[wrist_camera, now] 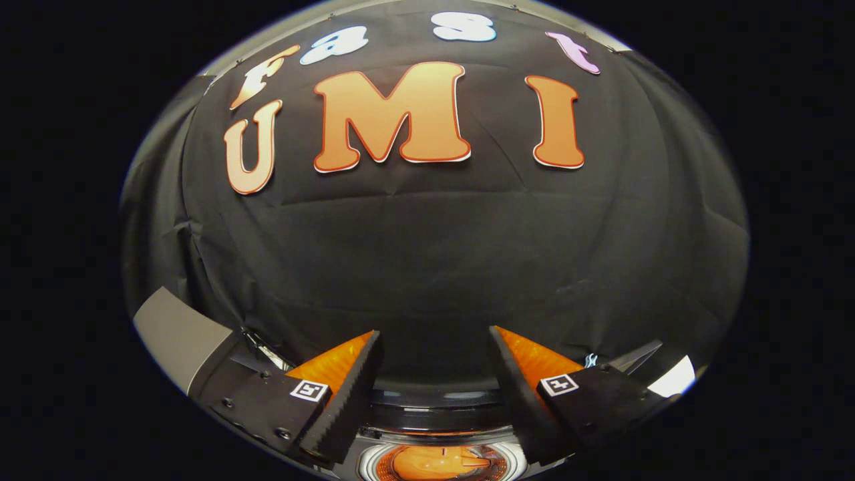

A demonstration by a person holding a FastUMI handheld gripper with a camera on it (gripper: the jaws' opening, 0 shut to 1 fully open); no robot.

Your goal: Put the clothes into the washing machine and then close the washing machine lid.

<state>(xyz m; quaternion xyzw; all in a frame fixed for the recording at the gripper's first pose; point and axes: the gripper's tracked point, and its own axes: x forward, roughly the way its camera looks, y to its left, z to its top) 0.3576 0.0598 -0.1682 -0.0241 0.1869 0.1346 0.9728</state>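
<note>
The gripper [434, 341] hangs above the washing machine [441, 427], its 2 fingers [347, 394] spread wide apart with nothing between them. Each finger mount carries 1 small square black-and-white marker tag [310, 390]; no readable writing on it. Below, between the fingers, orange clothes [427, 462] lie inside the machine's round drum opening. A grey panel [177, 334] stands off beside the left finger.

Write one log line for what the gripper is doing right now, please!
hand-held gripper: open, holding nothing | washing machine: below, between the fingers, something orange inside | lid: can't tell | beyond: black booth wall
</note>
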